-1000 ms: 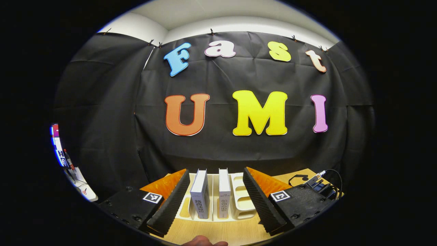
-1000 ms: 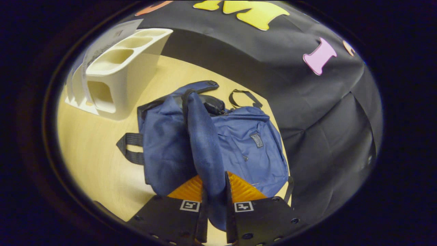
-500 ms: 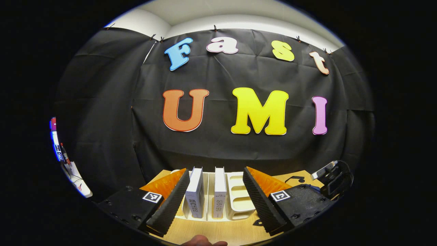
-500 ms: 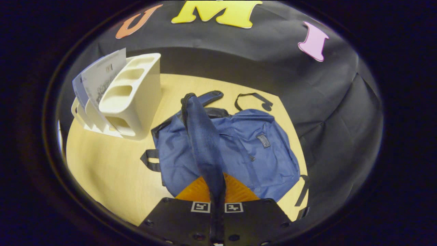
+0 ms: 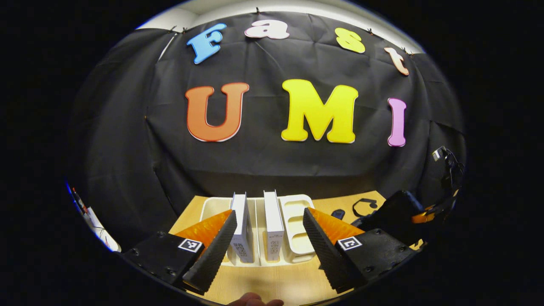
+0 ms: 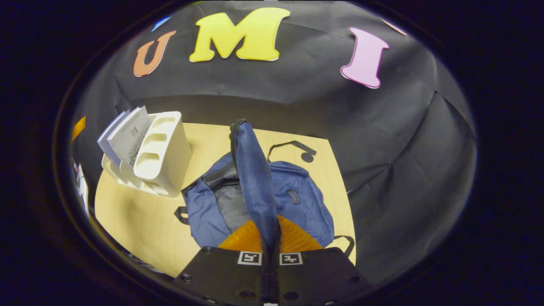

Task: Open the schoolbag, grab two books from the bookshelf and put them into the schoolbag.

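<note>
bag flap up, books next

our right claw (image 6: 270, 250) is pinched tight on the soft blue flap (image 6: 253, 178) of the schoolbag (image 6: 304, 208), which lies on the wooden table (image 6: 140, 221) below it. cloth is floppy, so we grip firmly. our left claw (image 5: 267, 244) is wide open and holds nothing. two stiff white books (image 5: 242, 225) stand in the white rack (image 5: 297, 229) just ahead, between its fingers. we should pinch one by its spine. black cloth hangs behind.

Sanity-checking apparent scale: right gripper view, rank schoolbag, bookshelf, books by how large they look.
1. schoolbag
2. bookshelf
3. books, partly hidden behind the bookshelf, so unsure.
The flap pinched in the right gripper looks oversized from nearness.
</note>
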{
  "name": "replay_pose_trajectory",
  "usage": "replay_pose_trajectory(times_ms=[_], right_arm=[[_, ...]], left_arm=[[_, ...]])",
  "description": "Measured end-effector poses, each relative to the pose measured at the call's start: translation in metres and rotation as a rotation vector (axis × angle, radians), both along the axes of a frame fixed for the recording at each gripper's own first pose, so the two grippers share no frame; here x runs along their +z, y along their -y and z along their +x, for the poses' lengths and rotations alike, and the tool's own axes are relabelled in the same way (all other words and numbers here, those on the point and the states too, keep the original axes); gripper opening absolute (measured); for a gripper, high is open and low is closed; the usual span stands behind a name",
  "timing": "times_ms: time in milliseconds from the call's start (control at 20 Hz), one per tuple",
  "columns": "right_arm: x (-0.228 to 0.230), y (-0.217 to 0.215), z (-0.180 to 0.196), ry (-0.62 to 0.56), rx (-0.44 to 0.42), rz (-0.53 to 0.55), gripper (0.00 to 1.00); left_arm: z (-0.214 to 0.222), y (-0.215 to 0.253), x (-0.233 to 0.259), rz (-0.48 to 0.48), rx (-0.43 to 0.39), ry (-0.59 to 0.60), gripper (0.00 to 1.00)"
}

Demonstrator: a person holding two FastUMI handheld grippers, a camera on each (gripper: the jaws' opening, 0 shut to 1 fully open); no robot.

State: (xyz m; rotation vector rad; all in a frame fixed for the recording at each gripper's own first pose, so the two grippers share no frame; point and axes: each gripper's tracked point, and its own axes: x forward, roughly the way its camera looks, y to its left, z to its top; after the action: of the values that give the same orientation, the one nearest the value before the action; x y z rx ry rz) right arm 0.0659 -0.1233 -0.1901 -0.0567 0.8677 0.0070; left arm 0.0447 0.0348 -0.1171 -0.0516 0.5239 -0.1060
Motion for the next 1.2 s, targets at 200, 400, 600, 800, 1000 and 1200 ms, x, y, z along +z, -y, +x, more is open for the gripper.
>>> replay_pose_trajectory(times_ms=[200,400,600,800,1000,1200], right_arm=[[0.005,0.038,0.017,-0.053,-0.019,0.094,0.01],[0.004,0.062,0.038,-0.077,-0.016,0.139,0.00],[0.003,0.067,0.053,-0.095,0.029,0.150,0.00],[-0.002,0.068,0.066,-0.108,0.071,0.140,0.00],[-0.008,0.073,0.071,-0.116,0.074,0.157,0.00],[-0.014,0.075,0.070,-0.126,0.069,0.179,0.00]], left_arm=[[0.033,0.008,-0.006,-0.017,-0.036,-0.124,0.99],[0.057,0.026,-0.043,-0.073,-0.100,-0.385,0.99],[0.082,0.022,-0.074,-0.031,-0.116,-0.602,1.00],[0.092,0.018,-0.102,0.060,-0.121,-0.758,1.00],[0.091,0.016,-0.128,0.057,-0.081,-0.889,1.00],[0.079,0.016,-0.153,0.033,-0.047,-1.004,1.00]])
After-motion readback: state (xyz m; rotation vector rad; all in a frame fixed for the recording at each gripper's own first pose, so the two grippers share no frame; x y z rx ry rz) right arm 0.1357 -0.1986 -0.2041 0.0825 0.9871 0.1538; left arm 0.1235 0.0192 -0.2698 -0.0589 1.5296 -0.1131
